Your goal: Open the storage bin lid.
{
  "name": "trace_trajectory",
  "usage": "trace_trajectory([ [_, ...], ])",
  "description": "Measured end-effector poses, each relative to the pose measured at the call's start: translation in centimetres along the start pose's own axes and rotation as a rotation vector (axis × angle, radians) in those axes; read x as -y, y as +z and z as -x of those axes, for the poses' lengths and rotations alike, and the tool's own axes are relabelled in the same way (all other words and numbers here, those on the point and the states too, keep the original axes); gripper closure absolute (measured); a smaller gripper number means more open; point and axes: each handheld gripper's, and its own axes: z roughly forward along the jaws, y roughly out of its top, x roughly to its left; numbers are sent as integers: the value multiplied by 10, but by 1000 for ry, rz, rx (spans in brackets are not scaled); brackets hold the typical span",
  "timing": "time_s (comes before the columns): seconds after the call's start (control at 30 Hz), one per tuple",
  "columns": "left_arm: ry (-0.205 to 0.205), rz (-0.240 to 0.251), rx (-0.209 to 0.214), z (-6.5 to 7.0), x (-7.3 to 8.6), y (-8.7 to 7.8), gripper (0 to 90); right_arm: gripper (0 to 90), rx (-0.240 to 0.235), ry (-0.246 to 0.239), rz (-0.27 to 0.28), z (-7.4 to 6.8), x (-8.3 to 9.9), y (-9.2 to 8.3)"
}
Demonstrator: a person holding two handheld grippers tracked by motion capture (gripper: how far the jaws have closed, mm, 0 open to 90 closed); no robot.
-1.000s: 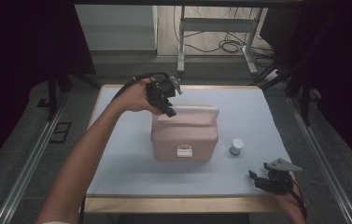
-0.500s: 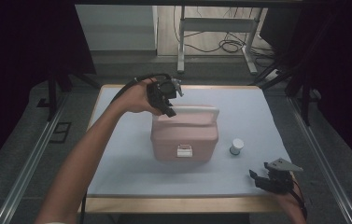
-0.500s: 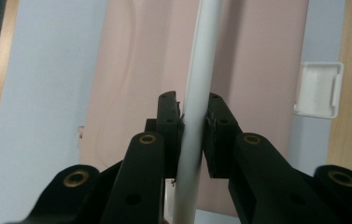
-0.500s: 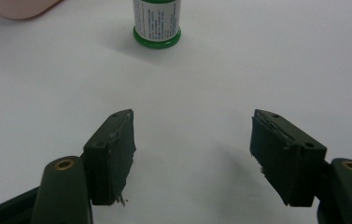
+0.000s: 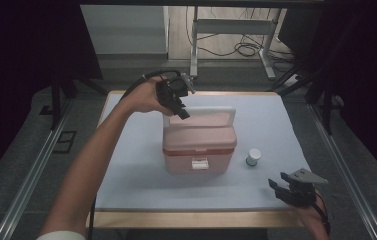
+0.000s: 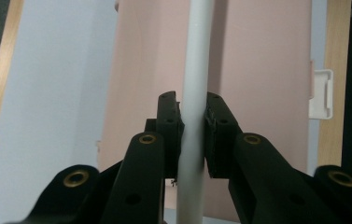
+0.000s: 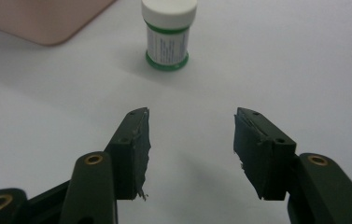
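The left claw (image 6: pixel 193 135) is clamped on the white handle (image 6: pixel 195 70) of the pink cooler box (image 5: pixel 199 142), the bar running lengthwise between its jaws and raised over the lid at the box's far left corner. The box sits mid-surface (image 5: pixel 141 175). The right claw (image 7: pixel 192 149) rests wide apart and empty at the near right edge; the small white-capped jar (image 7: pixel 168 35) stands straight ahead of it, so that hand is likely the nearer one for it.

Nothing readable here, honestly

The little white-capped jar (image 7: pixel 169 35) has a green-edged label with a block of fine print, but in the right gripper view it's way too blurry to make out a single word. The pink cooler box (image 5: pixel 199 142) carries no lettering I can read either.
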Motion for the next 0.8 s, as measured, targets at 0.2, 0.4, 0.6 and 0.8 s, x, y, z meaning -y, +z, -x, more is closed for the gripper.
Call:
trace_trajectory([
  [0.2,-6,29,18,-10,0,-4,777,574,-34,-31,56,-11,-21,-11],
  [0.4,-16,45,24,-16,0,-5,772,700,-109,-76,107,-23,-45,-18],
  [0.6,-12,48,28,-19,0,-6,771,840,-207,-141,114,-38,-74,-9],
  [0.8,-8,49,32,-20,0,-6,771,898,-252,-179,130,-49,-99,2],
])
